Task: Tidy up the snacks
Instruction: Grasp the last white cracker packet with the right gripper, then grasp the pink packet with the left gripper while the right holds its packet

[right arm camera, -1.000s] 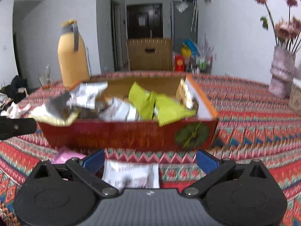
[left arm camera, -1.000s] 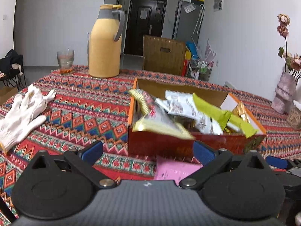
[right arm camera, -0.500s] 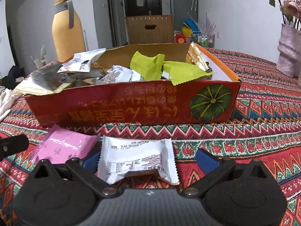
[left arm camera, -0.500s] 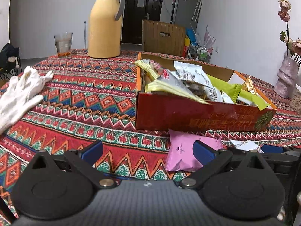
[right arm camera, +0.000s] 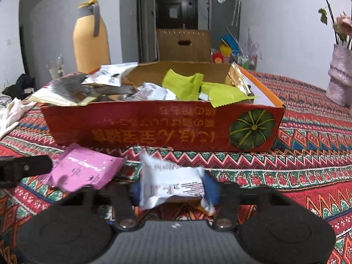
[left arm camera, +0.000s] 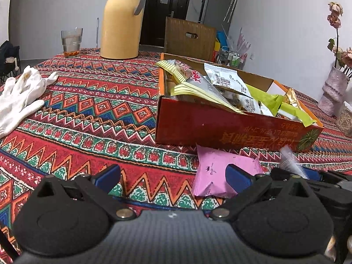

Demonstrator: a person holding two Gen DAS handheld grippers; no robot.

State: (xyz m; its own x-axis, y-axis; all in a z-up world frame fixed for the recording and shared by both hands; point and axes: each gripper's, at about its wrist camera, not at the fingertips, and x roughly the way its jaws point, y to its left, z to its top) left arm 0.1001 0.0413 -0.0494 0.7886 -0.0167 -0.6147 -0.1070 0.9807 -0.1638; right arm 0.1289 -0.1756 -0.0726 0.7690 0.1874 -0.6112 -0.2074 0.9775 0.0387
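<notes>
Two tongs down: my right gripper (right arm camera: 175, 192) was closing onto the crinkly white foil snack packet (right arm camera: 170, 186), left gripper (left arm camera: 173, 175) apart, so boxing's next.

Right hand-held gripper (right arm camera: 175, 190) closing on white snack packet (right arm camera: 170, 183) before red box (right arm camera: 158, 125).

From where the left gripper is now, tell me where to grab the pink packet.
Take the pink packet by its near crimped edge, coming in low from the front. It lies flat on the tablecloth, just before the red box, so the far side is blocked. The open left gripper has only its right finger over it, so it probably needs shifting right.
</notes>
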